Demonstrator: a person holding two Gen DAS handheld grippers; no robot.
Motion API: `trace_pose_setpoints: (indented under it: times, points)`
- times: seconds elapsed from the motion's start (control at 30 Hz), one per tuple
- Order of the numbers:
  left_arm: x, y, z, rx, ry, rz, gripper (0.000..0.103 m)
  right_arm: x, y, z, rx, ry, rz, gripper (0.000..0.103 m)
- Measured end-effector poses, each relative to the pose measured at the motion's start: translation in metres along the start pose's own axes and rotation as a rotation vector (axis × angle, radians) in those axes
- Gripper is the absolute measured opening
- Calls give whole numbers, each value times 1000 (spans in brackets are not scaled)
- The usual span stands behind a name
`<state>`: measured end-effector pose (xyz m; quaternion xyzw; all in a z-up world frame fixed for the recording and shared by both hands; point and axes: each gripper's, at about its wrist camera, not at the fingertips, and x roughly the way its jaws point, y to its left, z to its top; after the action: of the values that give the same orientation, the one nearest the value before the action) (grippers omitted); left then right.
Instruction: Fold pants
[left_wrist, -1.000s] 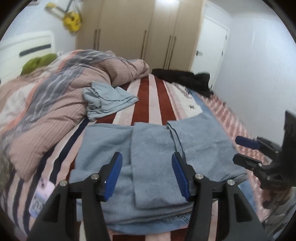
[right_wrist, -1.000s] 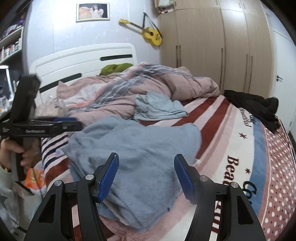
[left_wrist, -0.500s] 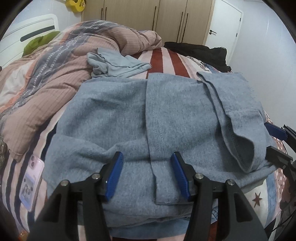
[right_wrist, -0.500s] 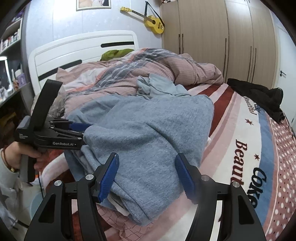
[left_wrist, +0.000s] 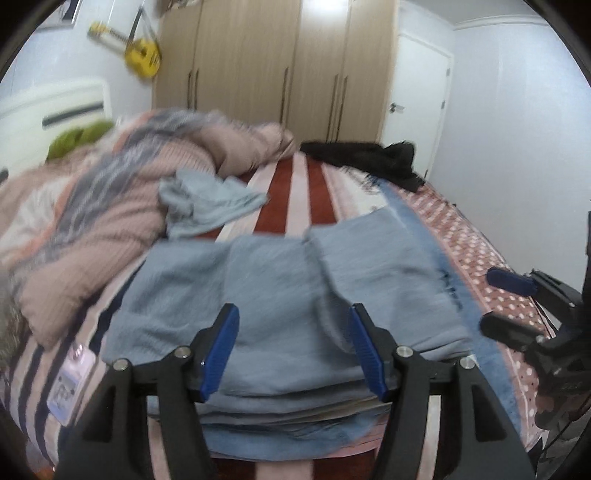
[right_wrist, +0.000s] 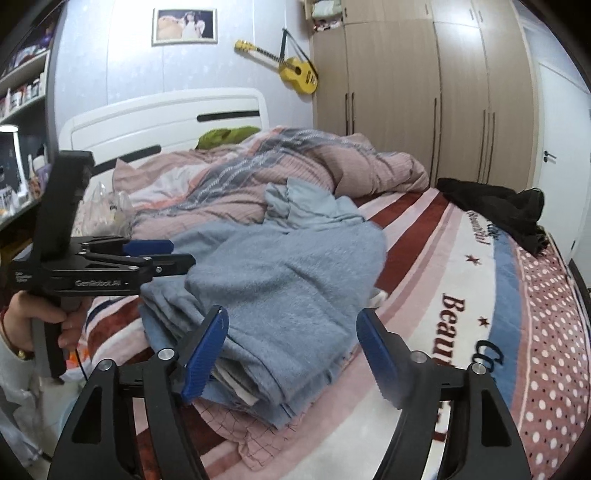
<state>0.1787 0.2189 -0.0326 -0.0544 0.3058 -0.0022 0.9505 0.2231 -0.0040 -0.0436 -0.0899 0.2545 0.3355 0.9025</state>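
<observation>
The grey-blue pants (left_wrist: 280, 314) lie folded in a stack on the bed (right_wrist: 461, 332), near the pink duvet (right_wrist: 295, 173). Left tongs (left_wrist: 293, 347) and right tongs (right_wrist: 291, 350) hang apart, empty. A careless brush could topple the loose top layer.

Fuzzy matt cloth pants (right_wrist: 295, 273)

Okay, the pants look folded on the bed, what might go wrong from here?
1. The folded blue pants lie near the bed's edge, on a pile of other clothes; a nudge might tip them off.
2. The top flap lies loose and could unfold.
3. Both the left gripper and right gripper are open close by and may snag fabric.
</observation>
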Motion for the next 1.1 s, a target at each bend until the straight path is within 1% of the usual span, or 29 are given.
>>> trace_pose_setpoints:
  times: [0.1,0.17,0.23,0.27,0.3,0.33,0.4,0.43,0.47,0.5,0.53,0.57,0.67,0.7,0.8,0.93,1.1]
  points:
    - [-21,-25,5,19,-55,-27,68,-21,-6,-4,8,-21,-21,74]
    - [-35,-42,7,25,-83,-40,70,-35,-11,-9,12,-31,-34,76]
    - [-49,-60,6,26,-109,-48,75,-53,-17,-16,17,-47,-53,79]
    - [-56,-70,4,29,-126,-51,77,-60,-21,-18,19,-54,-60,80]
    - [-65,-81,2,31,-147,-60,82,-69,-24,-22,23,-62,-70,81]
    - [-71,-90,1,32,-164,-68,85,-80,-27,-26,26,-72,-82,82]
    - [-88,-111,-5,33,-208,-85,88,-101,-35,-34,34,-94,-113,84]
    - [-95,-121,-8,35,-227,-92,93,-114,-38,-38,37,-107,-131,85]
    - [-103,-132,-13,36,-255,-94,96,-127,-41,-43,39,-123,-148,86]
    - [-111,-142,-17,36,-284,-92,101,-142,-44,-48,43,-145,-169,89]
    - [-117,-151,-22,38,-309,-92,102,-157,-47,-53,52,-165,-188,91]
    - [-124,-163,-29,38,-337,-94,102,-167,-50,-56,58,-180,-199,94]
    - [-133,-188,-44,38,-368,-88,102,-207,-56,-73,67,-222,-252,96]
    - [-134,-196,-49,40,-375,-85,102,-218,-56,-79,66,-231,-271,102]
    - [-136,-217,-61,58,-381,-91,102,-251,-58,-98,67,-264,-325,103]
    - [-134,-237,-68,102,-366,-57,102,-280,-61,-117,76,-267,-380,103]
    - [-134,-244,-71,91,-351,-83,102,-300,-64,-131,102,-278,-401,103]
